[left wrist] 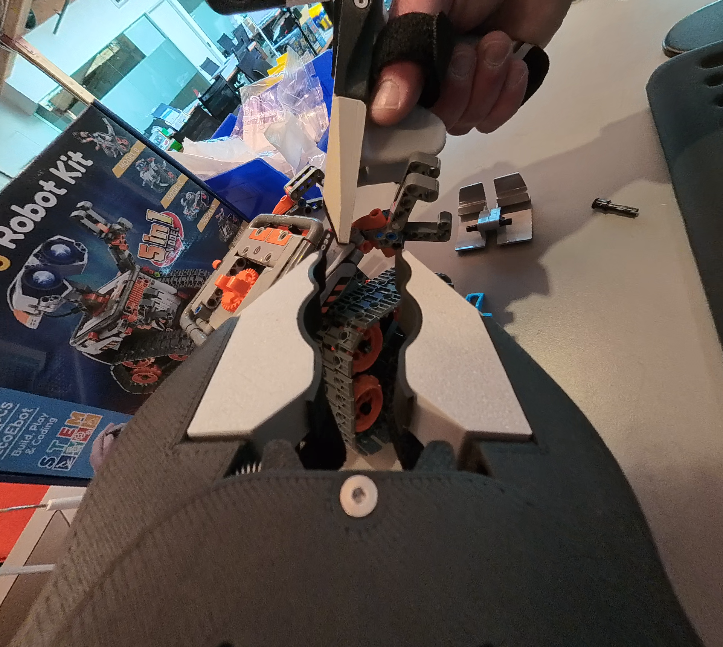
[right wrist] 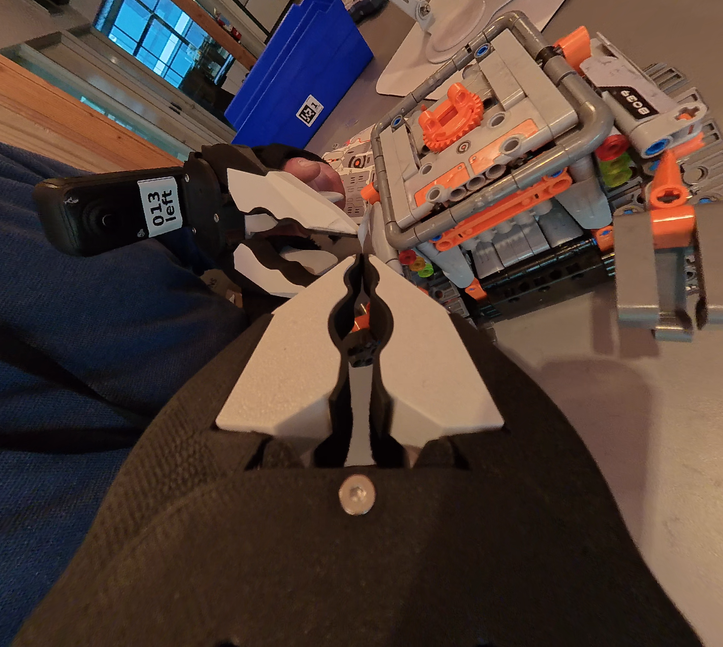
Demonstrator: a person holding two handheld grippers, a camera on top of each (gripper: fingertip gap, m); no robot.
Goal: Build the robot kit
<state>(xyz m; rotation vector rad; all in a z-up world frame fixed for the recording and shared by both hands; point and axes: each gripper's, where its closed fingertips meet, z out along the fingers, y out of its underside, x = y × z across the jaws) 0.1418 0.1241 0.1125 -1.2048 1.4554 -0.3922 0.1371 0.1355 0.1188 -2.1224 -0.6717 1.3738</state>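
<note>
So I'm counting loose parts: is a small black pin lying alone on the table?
Yes, a black pin lies by itself on the grey table.

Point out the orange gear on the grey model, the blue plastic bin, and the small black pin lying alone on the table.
Orange toothed plastic gear (right wrist: pixel 450 123), right wrist view, its raised hub.
Blue plastic bin (right wrist: pixel 297 80), right wrist view, its side wall.
Small black pin (left wrist: pixel 615 207), left wrist view, mid-shaft.

A grey, black and orange building-block robot model (right wrist: pixel 504 174) with tracked wheels stands on the grey tabletop (right wrist: pixel 587 413), its track clamped in the left claw (left wrist: pixel 362 268).
</note>
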